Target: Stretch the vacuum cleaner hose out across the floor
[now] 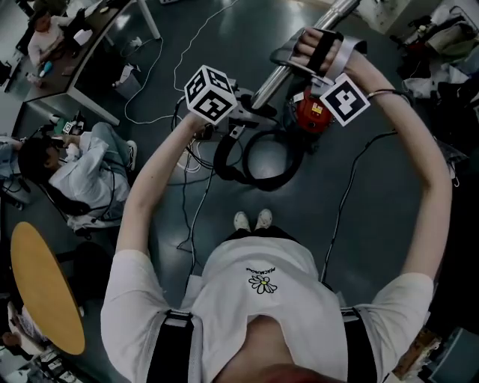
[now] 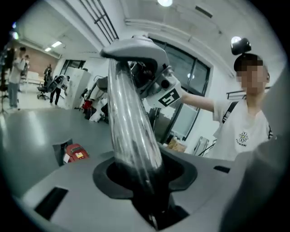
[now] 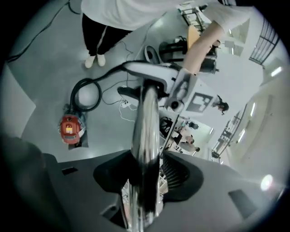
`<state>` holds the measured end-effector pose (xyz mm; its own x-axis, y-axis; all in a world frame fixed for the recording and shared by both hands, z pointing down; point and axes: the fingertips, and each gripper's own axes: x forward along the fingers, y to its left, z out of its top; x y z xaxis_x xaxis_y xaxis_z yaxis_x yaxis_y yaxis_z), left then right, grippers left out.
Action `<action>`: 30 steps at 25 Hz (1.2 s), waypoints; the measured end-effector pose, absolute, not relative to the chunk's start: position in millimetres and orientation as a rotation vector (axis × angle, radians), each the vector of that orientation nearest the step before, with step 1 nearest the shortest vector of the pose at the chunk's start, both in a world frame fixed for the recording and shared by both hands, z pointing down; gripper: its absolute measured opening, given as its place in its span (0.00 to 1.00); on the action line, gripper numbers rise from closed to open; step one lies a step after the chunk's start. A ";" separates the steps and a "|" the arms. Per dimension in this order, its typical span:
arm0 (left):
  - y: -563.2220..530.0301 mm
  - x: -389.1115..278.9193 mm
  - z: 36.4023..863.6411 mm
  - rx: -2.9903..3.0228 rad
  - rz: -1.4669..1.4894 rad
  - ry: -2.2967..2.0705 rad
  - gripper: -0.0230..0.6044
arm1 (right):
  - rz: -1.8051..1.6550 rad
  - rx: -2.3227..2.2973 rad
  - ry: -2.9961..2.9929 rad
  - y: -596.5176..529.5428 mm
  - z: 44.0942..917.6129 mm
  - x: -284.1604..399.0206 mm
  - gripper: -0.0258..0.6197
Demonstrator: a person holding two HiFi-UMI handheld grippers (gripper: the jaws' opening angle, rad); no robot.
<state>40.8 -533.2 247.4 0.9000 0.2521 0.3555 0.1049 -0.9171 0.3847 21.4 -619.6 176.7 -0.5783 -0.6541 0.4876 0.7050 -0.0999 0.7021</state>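
A smooth grey floor (image 1: pixel 374 224) is being stood on in an open office. The metal tube (image 1: pixel 271 88) is being clamped by both the left claw (image 1: pixel 243 120) and the right claw (image 1: pixel 303 66). The black hose (image 1: pixel 258 183) is being seen coiled on the floor beside the red vacuum body (image 1: pixel 310 112). A ceiling light (image 2: pixel 165 2) is being shown only by the left gripper view. Farther off, a worktop (image 1: pixel 90 52) is being sat at.

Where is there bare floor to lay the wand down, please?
Free: the floor between the shoes and the right-hand cable, below the hose. Crowded: left of the hose, where cables tangle, and around the vacuum.
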 end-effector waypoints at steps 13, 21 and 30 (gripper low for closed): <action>-464.2 11.9 292.6 2.594 0.351 0.052 0.27 | -1.698 0.534 -1.499 -580.0 172.8 18.3 0.42; -394.2 -13.3 335.0 2.573 0.357 -0.232 0.23 | -1.579 0.931 -1.812 -452.2 88.2 75.9 0.42; -258.1 20.3 278.5 2.515 -0.119 -0.400 0.23 | 0.613 1.551 -2.765 -220.6 326.1 149.5 0.42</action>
